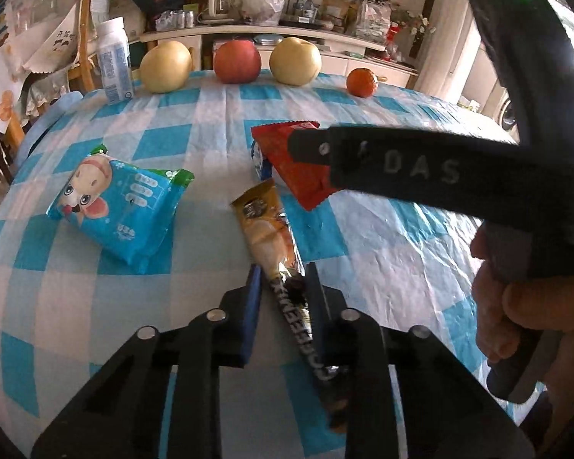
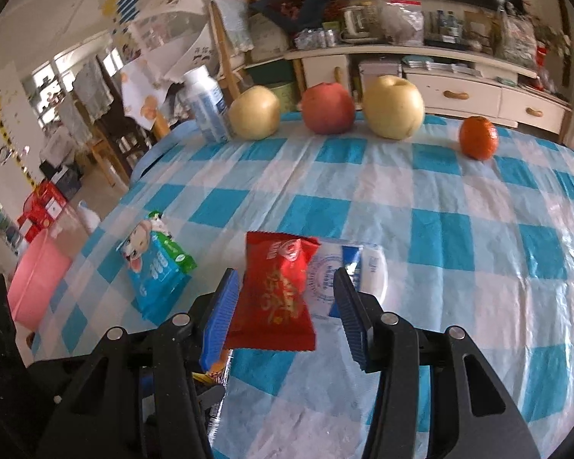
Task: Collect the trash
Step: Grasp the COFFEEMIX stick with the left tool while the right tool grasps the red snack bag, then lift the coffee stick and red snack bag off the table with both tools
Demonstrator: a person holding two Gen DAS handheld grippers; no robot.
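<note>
Right gripper (image 2: 285, 298) jaws wide apart around red snack packet (image 2: 277, 290) (contact unclear), white-blue wrapper (image 2: 357, 271) just behind, blue cartoon pack (image 2: 155, 267) left, checkered tablecloth (image 2: 459, 237).

1. The tablecloth (image 2: 459, 237) looks like thin, crinkled plastic sheet with a soft sheen.
2. The red wrapper (image 2: 275, 294) is glossy foil-like plastic; so is the brown coffee sachet (image 1: 271, 237).
3. The blue wipes pack (image 1: 118, 206) is smooth, shiny plastic film.
4. The left gripper (image 1: 281, 279) is matt black plastic with ribbed blue pads (image 2: 222, 317) and bright metal screws.
5. The bottle (image 1: 113, 61), upper left, is smooth white plastic.
</note>
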